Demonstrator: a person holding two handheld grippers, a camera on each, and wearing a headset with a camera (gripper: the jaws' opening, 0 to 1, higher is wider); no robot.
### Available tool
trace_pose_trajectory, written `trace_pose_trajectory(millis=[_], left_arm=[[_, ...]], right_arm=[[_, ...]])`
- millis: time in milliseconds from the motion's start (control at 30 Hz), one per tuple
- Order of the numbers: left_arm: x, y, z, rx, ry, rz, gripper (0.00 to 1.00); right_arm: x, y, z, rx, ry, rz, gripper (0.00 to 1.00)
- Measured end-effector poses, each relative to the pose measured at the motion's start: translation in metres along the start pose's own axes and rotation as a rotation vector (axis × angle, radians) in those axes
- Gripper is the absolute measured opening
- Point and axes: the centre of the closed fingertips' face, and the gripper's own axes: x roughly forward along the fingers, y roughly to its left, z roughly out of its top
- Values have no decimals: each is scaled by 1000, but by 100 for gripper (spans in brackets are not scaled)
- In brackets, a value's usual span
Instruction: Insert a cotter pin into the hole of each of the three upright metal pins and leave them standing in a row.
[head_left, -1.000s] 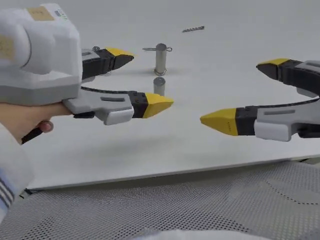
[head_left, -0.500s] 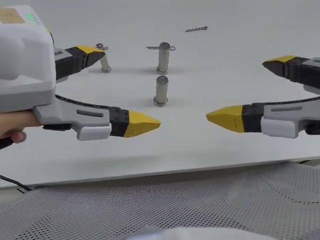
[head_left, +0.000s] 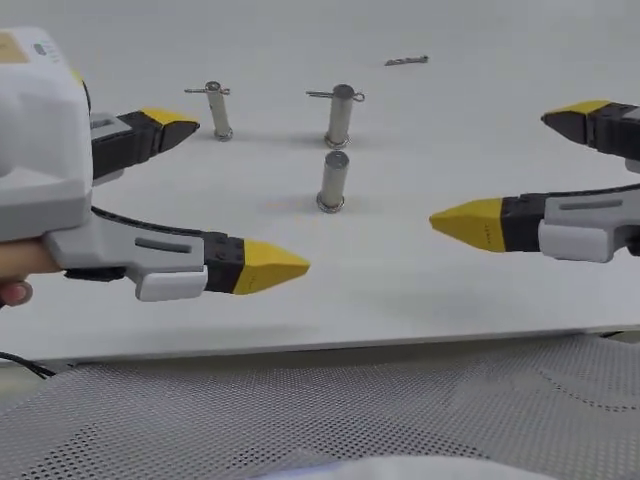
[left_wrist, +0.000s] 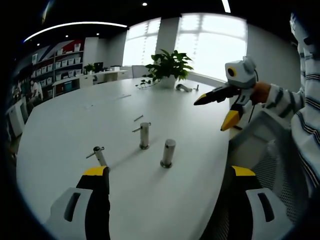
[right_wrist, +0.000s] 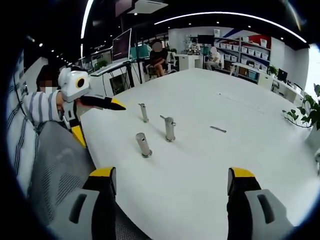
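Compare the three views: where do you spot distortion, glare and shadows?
Head view: undistorted, even light, faint shadow beside the front pin. Left gripper view: fisheye curves the table, windows blown out. Right gripper view: fisheye arcs the ceiling light strip.

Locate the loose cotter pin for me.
In the head view, the loose cotter pin lies flat on the white table, farther back and to the right of the back right metal pin, apart from it.
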Motion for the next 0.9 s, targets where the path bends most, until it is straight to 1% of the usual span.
trace_pose_trajectory(millis=[100,333,400,500,600,667,767,900], left_arm=[[-2,-1,-1,-6,2,0,99],[-7,2,-7,-18,18,10,99],[-8,3,-10,-33,23,14,99],[-10,4,-12,-56,19,17,99],[-12,4,-15,-59,26,18,99],[-14,5,-17,-59,30,23,99],[-15,3,-17,-75,25,33,99],[-18,3,-20,-86,30,37,97]], right_arm=[[0,-2,1,-13,8,1,91],[0,-13,5,-52,30,4,89],[-1,-18,6,-81,47,3,87],[0,-27,10,-121,67,1,85],[1,-34,16,-162,80,8,82],[2,-38,20,-166,95,20,78],[6,-41,25,-174,114,45,73],[15,-48,35,-218,136,74,69]])
